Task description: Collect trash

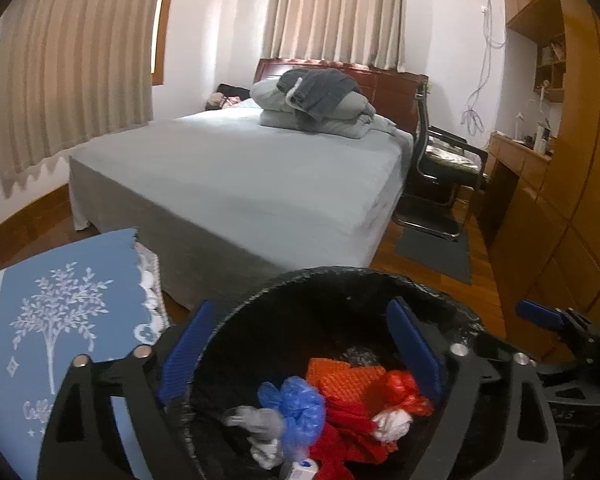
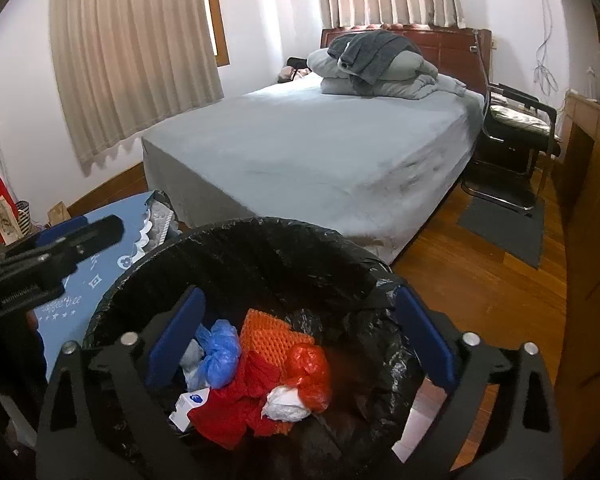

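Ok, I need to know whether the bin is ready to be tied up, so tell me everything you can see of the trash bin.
The trash bin is round, lined with a crinkled glossy black plastic bag folded over its rim. It stands upright on the wooden floor between the bed and a blue cloth-covered surface. It is partly filled: an orange foam net, a blue plastic bag, red plastic, crumpled white plastic and a small white box. Both open grippers hover over its mouth.
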Motion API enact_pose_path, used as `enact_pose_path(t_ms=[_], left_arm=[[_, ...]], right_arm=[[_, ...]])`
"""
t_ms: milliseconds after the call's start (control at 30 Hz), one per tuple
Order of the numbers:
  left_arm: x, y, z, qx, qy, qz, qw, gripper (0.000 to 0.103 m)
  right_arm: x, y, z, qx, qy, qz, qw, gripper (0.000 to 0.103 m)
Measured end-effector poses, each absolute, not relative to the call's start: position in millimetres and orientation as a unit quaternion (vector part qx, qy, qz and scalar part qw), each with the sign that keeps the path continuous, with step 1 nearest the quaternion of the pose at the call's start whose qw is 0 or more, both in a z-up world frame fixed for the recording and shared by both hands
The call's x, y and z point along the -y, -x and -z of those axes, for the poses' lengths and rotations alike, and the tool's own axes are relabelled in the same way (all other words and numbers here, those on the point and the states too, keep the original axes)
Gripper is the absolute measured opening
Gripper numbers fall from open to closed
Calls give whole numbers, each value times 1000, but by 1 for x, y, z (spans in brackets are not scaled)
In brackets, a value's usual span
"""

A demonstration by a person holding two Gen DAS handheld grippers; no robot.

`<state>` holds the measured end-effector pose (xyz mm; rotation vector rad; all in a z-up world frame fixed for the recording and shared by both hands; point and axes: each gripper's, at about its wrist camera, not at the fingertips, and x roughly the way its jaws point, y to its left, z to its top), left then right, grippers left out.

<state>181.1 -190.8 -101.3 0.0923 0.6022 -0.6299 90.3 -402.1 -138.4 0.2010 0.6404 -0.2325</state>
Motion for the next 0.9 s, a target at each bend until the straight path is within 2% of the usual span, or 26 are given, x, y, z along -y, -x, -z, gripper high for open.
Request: enact_pose_path(t_ms=[167,900], left_arm=[[169,-175,89,-280,-52,283,916,97],[92,-105,45,-264,-60,213,939,97]], right_arm=[[394,-80,126,-305,-95,105,942,96],[318,-42,54,-273,-69,41,959,98]])
